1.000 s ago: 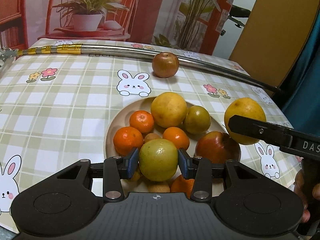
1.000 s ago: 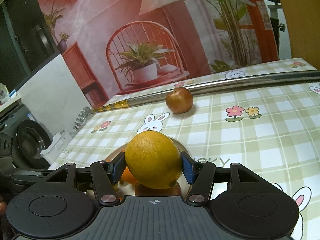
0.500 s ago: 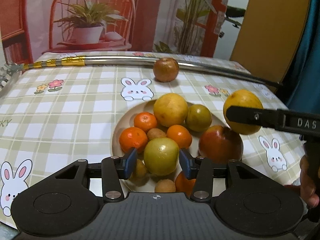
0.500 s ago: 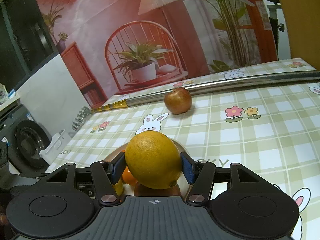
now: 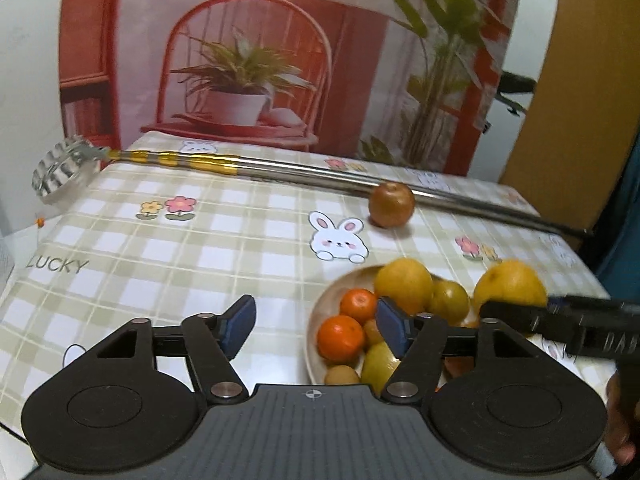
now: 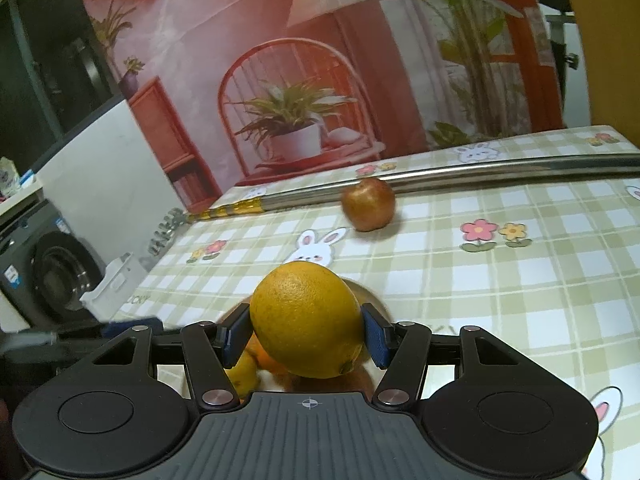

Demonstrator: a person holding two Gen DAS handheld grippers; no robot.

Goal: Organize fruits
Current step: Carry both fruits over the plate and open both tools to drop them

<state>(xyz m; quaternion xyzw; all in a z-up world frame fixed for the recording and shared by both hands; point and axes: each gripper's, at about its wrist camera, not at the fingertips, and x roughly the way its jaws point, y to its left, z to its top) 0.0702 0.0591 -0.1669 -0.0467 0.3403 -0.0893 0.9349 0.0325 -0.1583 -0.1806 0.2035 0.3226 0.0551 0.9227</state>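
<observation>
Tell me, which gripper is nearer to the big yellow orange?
Right. The right gripper is clamped on the yellow orange; the left gripper stands open and empty, off to that orange's side beside the plate.

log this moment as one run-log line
left tongs: open, just released, empty | right tongs: shut on orange | plate: fruit piled | apple: on table

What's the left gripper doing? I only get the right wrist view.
Observer: The left gripper is open. Its jaws have just been opening, with nothing between them.
Operator: What's on the plate? My orange blocks it.
Observer: The plate is heaped with fruit, with two tangerines on its left side.
Operator: Where's my orange relative to that heap?
Observer: In the left wrist view the orange hangs just right of the heap, near the plate's right edge.
</observation>
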